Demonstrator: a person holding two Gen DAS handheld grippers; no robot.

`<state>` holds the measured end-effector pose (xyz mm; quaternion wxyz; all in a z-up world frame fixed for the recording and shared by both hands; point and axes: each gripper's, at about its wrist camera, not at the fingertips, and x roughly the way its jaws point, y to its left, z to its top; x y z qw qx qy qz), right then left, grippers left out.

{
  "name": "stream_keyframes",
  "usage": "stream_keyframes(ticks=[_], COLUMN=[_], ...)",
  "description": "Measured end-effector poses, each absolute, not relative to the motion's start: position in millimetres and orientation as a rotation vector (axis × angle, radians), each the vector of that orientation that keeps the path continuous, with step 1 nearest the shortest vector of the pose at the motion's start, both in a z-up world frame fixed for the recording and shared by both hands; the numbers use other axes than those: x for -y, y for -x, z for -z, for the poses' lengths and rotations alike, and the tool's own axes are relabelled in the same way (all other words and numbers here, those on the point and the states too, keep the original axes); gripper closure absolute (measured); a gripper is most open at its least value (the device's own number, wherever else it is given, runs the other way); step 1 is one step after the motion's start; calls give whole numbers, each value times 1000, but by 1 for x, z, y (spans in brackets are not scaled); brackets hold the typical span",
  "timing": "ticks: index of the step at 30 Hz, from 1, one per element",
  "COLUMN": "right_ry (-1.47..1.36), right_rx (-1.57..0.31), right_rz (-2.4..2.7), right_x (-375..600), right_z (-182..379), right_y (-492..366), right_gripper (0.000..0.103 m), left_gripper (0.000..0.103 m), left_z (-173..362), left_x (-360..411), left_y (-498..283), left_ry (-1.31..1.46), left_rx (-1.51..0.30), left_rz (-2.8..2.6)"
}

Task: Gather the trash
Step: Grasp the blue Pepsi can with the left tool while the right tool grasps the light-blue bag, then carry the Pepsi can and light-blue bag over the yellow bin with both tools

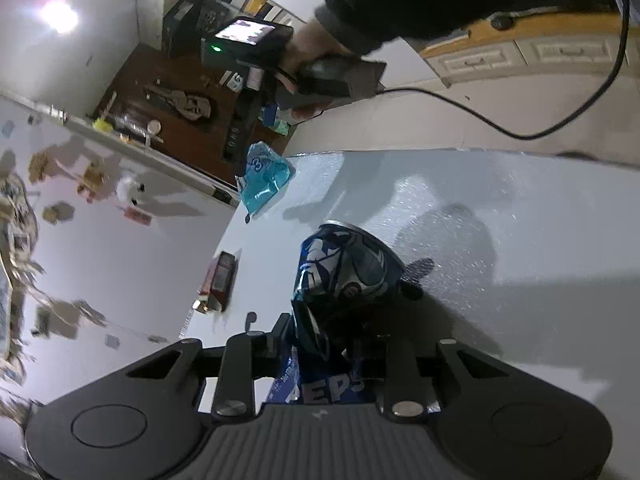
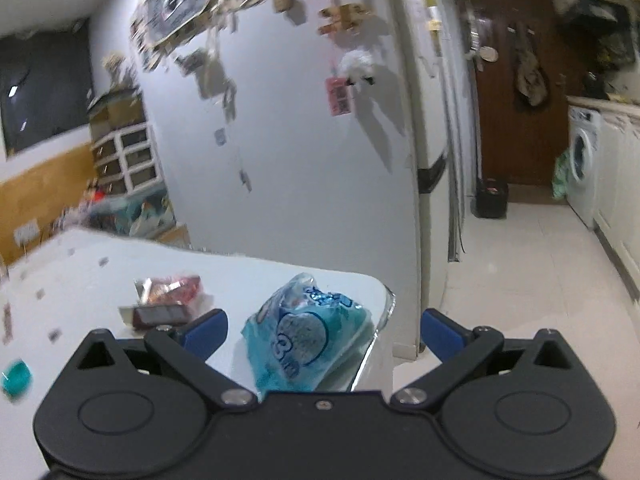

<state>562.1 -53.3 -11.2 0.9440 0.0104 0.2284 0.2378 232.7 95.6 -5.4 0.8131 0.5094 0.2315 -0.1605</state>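
White table (image 1: 500, 216): left jaws pinch crushed can (image 1: 344, 272), fingertips hidden; right jaws wide around blue packet (image 2: 308, 336).

Both views are dim and bluish, with strong fisheye bending that curves the white table (image 1: 500, 216) edge and darkens the frame corners. In the left wrist view a ceiling light (image 1: 59, 20) blooms into a white glare patch at upper left, far from the table, and hard dark shadows fall across the tabletop, whose surface looks grainy. In the right wrist view, motion blur smears the papers on the wall (image 2: 280, 140) above the table and everything toward the left edge.
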Motion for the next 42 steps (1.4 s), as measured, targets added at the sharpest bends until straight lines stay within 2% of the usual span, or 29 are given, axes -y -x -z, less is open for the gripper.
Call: stream_keyframes(ticks=[7, 9, 10, 14, 21, 24, 35, 42], right_ry=[180, 239, 254, 236, 208, 225, 165, 141], right_rx=[-510, -528, -542, -562, -611, -615, -573, -542], right_rz=[-551, -564, -570, -579, -592, -583, -646, -672], right_x=[22, 16, 14, 14, 16, 13, 20, 27], right_z=[19, 20, 22, 22, 14, 12, -5, -20], right_y=[-581, -580, -579, -572, -545, -529, -442, -390], right_gripper=[1, 20, 24, 28, 57, 60, 62, 62], left_gripper=[73, 73, 74, 74, 75, 75, 75, 75], left_z=[-18, -22, -23, -29, -36, -38, -48, -55], left_x=[-109, -111, -112, -119, -127, -132, -159, -160], left_y=[-259, -263, -265, -270, -269, -265, -250, -237], left_ry=[-880, -839, -817, -715, -564, -489, -132, -69], left_rx=[-580, -597, -603, -616, -616, -613, -587, -557], left_rz=[368, 368, 369, 369, 365, 348, 241, 185])
